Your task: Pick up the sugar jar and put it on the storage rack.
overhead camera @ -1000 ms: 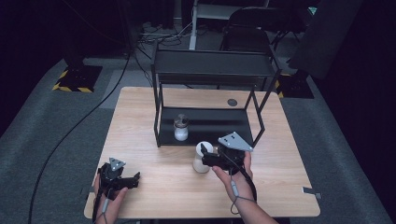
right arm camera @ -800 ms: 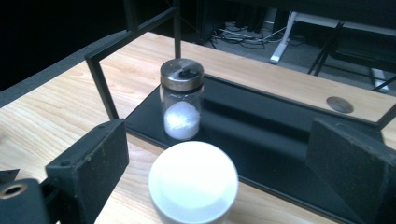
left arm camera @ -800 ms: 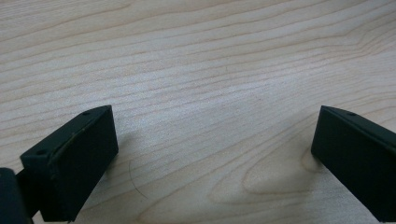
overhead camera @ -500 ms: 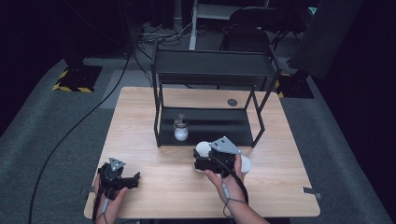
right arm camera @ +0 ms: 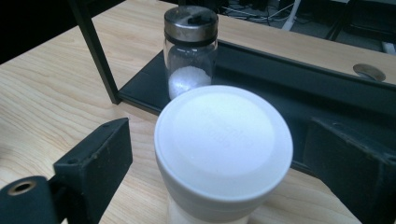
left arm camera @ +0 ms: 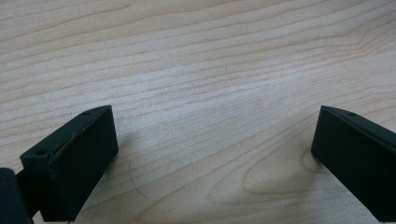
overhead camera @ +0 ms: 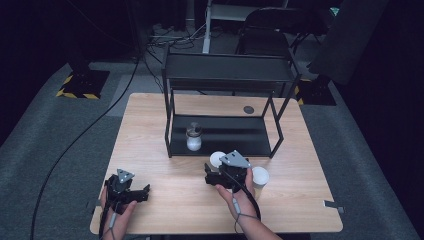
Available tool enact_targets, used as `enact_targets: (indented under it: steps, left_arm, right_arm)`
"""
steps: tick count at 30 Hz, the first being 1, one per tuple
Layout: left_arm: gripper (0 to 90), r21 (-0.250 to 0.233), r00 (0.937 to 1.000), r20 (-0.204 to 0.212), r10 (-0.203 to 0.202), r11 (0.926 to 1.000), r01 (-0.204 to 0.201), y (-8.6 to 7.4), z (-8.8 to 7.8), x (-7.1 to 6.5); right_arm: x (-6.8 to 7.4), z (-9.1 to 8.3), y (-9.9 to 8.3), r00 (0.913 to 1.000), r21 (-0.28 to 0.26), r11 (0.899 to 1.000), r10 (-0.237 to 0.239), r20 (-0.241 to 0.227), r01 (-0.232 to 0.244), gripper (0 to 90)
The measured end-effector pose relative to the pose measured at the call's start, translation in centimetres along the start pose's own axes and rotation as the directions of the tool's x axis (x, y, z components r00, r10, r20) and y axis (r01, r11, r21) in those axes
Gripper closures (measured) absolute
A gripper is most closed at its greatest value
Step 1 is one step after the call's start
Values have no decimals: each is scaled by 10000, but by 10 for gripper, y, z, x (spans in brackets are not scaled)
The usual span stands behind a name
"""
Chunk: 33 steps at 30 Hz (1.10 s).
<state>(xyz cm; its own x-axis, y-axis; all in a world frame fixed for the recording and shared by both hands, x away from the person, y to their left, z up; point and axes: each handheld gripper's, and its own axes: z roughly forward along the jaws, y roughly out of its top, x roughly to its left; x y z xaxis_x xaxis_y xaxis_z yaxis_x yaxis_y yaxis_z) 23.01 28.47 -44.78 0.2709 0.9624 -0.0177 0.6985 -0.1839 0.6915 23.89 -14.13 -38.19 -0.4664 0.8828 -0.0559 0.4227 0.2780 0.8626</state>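
On the wooden desk (overhead camera: 165, 135), just before the black rack (overhead camera: 227, 80), the right gripper (overhead camera: 223, 176) had sunk around the white-lidded jar (right arm camera: 223, 149), jaws just narrowing yet untouching, a grasp apparently imminent; the left gripper (overhead camera: 127, 192) gaped empty.

Dark recording studio: floor cables (overhead camera: 165, 42), hazard-taped stand bases (overhead camera: 82, 82).

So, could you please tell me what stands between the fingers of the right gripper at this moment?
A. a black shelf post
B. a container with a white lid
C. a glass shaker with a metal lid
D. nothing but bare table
B: in the right gripper view the white-lidded container stands between the right gripper's two fingers, with gaps either side, while the glass shaker sits farther off on the black shelf.
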Motion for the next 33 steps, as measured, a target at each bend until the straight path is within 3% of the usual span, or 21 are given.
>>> enact_targets:
  steps: [9,16,25,33]
  left_arm:
    - [5,1,10000,1,1,10000,-1,0,0,0]
    - [5,-1,10000,1,2,10000,-2,0,0,0]
    - [5,0,10000,2,3,10000,-3,0,0,0]
    - [6,1,10000,0,0,10000,0,0,0,0]
  right_arm:
    - [1,10,-7,9998,136,9998,163,139,-165,148]
    - [1,10,-9,9998,39,9999,146,99,-146,328]
    - [2,9,-11,9999,-90,10000,19,116,-18,334]
    - [-2,0,5,9999,-156,9998,-158,42,159,334]
